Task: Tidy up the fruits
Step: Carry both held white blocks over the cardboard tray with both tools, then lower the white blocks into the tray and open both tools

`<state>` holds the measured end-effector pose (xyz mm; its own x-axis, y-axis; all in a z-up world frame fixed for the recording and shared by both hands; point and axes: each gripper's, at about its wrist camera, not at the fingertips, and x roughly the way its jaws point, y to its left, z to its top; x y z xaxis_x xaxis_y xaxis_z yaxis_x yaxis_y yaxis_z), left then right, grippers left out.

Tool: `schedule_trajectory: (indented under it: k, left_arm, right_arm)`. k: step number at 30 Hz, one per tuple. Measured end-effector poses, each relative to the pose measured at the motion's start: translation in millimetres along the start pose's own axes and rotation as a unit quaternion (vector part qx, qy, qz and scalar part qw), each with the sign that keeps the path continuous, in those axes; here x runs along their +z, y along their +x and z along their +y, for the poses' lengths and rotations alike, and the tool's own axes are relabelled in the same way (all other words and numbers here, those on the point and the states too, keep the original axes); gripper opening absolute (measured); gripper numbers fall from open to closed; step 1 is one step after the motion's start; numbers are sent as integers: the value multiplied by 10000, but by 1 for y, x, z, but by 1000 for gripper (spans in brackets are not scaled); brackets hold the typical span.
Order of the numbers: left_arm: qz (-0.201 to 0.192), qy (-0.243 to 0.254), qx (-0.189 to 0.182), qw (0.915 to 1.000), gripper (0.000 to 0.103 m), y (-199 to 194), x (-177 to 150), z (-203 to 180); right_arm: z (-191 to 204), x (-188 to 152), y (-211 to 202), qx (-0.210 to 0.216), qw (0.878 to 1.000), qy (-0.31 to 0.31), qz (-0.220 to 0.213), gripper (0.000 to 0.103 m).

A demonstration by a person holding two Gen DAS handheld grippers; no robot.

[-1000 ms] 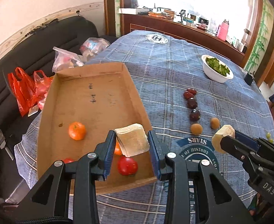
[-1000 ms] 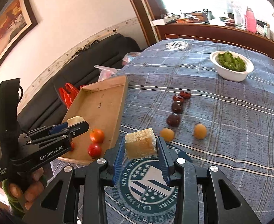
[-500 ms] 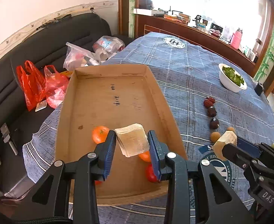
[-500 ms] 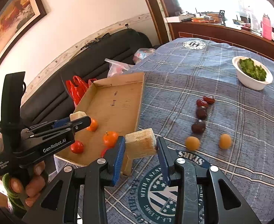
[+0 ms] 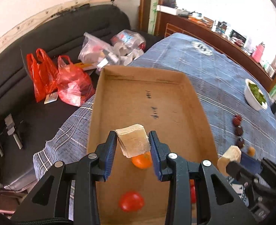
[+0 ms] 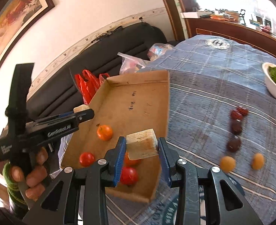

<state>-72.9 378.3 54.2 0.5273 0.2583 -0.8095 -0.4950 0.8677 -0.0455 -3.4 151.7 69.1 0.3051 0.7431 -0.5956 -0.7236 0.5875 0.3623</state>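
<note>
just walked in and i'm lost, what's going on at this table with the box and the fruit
A person holds a gripper in each hand. The left gripper and the right gripper are each shut on a pale foam block, above a cardboard box on the blue tablecloth. Orange and red fruits lie in the box, among them an orange one. Dark fruits and yellow ones are not yet in it.

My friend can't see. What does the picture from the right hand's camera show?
The right claw holds a tan block over a cardboard tray with orange and red fruits inside. To the left, a hand holds the left claw. To the right, dark and yellow fruits lie on a blue checked cloth near a white bowl of greens.
</note>
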Motion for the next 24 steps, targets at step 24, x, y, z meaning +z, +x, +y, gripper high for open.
schedule_trajectory:
  k: [24]
  left_arm:
    - [971,38,515,9939,33,67,6,1]
  right_arm:
    - [18,9,91,-51,9969,-284,726,35]
